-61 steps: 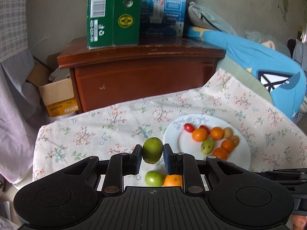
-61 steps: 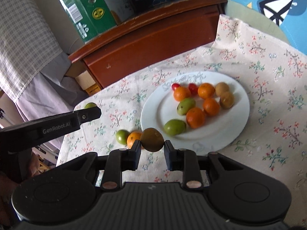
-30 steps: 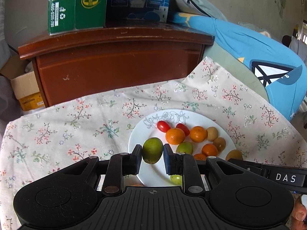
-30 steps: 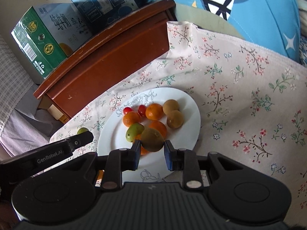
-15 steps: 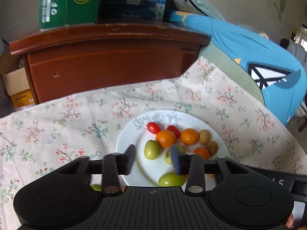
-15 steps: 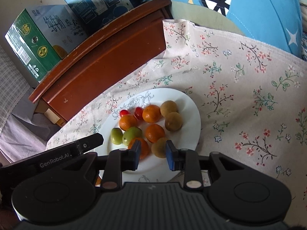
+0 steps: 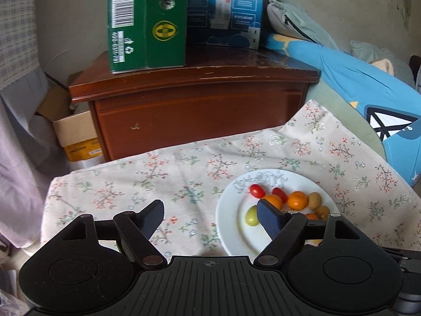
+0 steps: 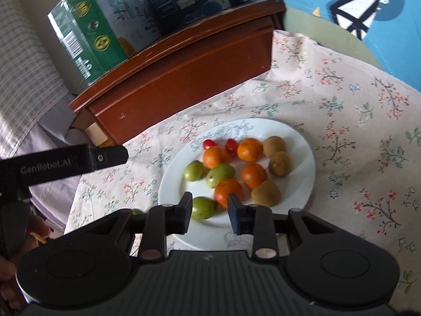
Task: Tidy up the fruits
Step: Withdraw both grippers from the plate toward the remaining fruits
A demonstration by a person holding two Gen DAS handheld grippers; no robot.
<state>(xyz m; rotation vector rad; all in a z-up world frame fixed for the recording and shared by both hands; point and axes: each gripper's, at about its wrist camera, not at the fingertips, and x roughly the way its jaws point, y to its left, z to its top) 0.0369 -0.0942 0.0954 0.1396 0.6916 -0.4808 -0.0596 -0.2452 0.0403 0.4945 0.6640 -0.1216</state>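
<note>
Your left hand-held gripper (image 7: 210, 214) has just been opening; its jaws stand wide apart over the cloth, nothing between them. Your right hand-held gripper (image 8: 209, 208) is slightly apart, empty. The fruits (image 8: 231, 168) sit on the white plate (image 8: 302, 181), toward two o'clock of your left jaws.

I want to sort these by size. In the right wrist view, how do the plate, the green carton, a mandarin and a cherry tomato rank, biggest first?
As they look in that view:
1. plate
2. green carton, though it stands farther back, so unsure against the plate
3. mandarin
4. cherry tomato
</note>
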